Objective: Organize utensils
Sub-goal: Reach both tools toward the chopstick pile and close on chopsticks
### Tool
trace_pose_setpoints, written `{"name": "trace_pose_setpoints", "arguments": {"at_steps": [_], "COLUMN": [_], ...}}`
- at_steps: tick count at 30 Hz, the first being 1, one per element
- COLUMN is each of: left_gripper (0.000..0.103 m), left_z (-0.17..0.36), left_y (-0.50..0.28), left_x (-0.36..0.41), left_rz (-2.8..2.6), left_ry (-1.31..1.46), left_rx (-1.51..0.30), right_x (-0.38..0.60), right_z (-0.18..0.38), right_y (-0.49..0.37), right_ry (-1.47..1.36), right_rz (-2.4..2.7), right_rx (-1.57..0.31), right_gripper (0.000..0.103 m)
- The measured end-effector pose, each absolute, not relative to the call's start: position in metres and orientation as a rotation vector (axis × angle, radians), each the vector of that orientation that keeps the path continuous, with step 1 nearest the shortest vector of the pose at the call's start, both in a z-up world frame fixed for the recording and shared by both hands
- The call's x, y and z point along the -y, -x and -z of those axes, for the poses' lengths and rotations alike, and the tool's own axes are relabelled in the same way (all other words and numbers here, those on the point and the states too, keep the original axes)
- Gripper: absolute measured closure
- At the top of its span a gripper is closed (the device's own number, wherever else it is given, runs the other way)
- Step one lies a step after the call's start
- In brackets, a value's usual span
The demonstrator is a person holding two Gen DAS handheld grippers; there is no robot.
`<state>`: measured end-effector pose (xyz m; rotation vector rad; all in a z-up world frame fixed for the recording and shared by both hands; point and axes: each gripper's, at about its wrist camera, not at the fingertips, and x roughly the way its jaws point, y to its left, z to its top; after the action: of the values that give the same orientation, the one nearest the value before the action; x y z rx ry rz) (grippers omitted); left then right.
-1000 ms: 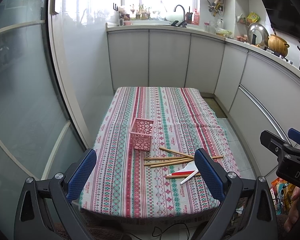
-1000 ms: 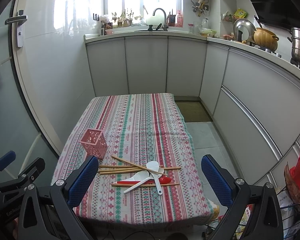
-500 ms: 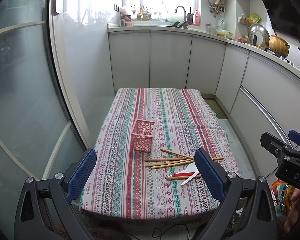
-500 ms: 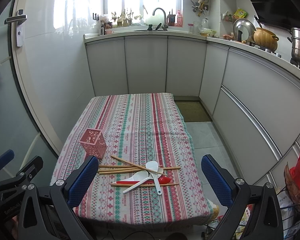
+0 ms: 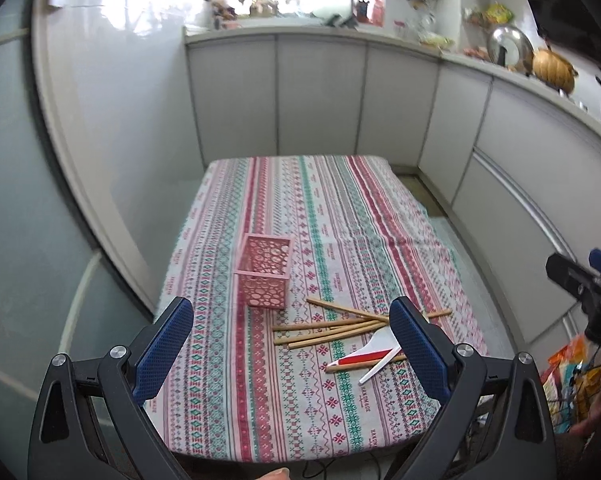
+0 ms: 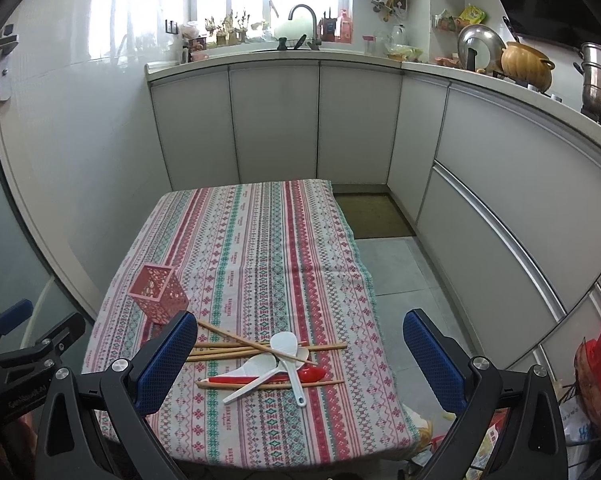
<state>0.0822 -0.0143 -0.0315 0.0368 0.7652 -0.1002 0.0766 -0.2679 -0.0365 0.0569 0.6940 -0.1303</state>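
Right wrist view, near to far, with the pink basket (image 6: pixel 158 300) as the marker. Closest: right claw (image 6: pixel 296 354) spread wide, nothing in it, up in the air just short of the desk (image 6: pixel 260 240) edge. Left claw (image 5: pixel 292 336) the same: spread wide, holding nothing.

Next, on the striped cloth: a messy pile just to the right of the basket and a bit nearer. Wooden chopsticks (image 6: pixel 236 350) crossed over each other. Two white spoons (image 6: pixel 286 350) and a red spoon (image 6: pixel 268 378) lying on top, all touching.

Then the basket itself, standing up, open at the top, nothing seen inside.

Far past the basket: bare cloth, then white cupboards (image 6: pixel 276 120).

Likely step: just starting, nothing put away yet. Next move, probably: lower one claw over a single spoon or stick, pinch it, lift, drop into the basket.
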Motion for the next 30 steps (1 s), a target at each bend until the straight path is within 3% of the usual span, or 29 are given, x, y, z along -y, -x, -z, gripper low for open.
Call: {"name": "trace_pose_setpoints", "arguments": {"at_steps": [12,17,25,30], "left_gripper": [0.003,0.005,0.034,0.04], "left_z": [0.148,0.19,0.242,0.259], "left_y": [-0.17,-0.179,-0.202,-0.211], "left_x": [0.092,0.135,0.186,0.21], "left_rz": [0.453,0.553,0.719,0.768], "left_ry": [-0.254,-0.444,-0.661,-0.73], "left_rx": [-1.023,-1.026,-1.11,-1.12], "right_x": [0.332,0.352,0.379,0.397], "right_z": [0.139,0.158,0.183,0.186], "right_y": [-0.16,-0.168,-0.176,-0.175], "right_ry": [-0.131,-0.154,-0.263,-0.321], "right_rz": [0.096,0.103,0.073,0.073], "right_rx": [-0.985,-1.038,-1.113,-1.117], "right_gripper": [0.0,0.0,0.0,0.0]}}
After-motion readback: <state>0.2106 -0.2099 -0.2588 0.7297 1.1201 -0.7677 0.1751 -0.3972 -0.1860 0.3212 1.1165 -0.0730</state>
